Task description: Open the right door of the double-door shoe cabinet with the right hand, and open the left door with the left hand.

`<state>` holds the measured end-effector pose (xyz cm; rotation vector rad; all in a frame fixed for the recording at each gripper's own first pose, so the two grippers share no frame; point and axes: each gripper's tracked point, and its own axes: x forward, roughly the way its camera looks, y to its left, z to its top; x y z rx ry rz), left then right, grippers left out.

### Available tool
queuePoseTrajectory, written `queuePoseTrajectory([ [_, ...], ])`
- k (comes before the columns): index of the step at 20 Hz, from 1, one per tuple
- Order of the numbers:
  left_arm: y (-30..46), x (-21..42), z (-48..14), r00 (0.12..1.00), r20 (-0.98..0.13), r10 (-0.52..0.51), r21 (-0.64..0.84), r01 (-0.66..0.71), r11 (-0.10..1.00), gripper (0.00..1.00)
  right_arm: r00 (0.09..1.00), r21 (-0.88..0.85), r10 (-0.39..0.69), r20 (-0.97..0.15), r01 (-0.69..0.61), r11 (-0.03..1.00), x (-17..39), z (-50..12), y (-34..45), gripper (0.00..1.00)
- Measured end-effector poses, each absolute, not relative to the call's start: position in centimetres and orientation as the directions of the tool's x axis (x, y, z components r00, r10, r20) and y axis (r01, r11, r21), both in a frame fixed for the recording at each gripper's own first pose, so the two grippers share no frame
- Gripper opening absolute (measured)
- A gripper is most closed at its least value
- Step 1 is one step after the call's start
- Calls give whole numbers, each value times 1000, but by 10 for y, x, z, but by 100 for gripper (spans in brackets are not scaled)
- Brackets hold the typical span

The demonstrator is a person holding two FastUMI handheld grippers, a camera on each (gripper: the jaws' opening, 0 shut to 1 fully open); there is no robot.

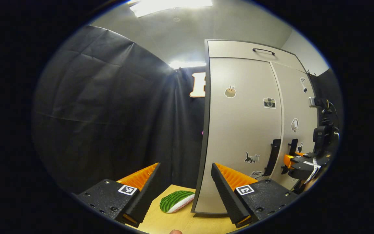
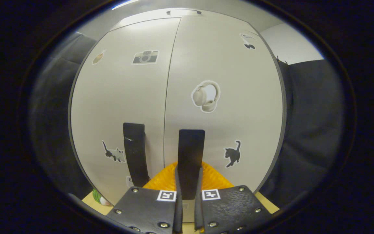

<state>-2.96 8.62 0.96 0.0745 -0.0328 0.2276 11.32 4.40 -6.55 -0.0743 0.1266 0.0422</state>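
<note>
At cabinet front, your right gripper [image 2: 187,195] clamps both fingers on right door's black handle [image 2: 191,156]; both doors shut. Left door handle [image 2: 135,156] untouched just beside. Your left gripper [image 1: 185,188] hangs wide open off cabinet's [image 1: 239,130] left corner, above watermelon toy [image 1: 176,201].

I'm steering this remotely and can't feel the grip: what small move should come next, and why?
Probably a gentle pull of the right gripper straight back toward you. Its jaws look closed on the right door handle, and both cabinet doors sit flush and shut. The left gripper hangs open, off to the cabinet's side and clear of the left door handle, so the right door goes first.
</note>
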Motion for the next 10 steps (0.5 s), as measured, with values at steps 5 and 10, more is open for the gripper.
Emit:
queuePoseTrajectory([
  [5,90,-41,9,971,35,237,63,-239,969,92,991,-64,51,-123,-59,996,105,-63,41,14],
  [10,86,-50,10,974,29,225,74,-227,971,93,992,-44,66,-110,-71,996,96,-57,36,14],
])
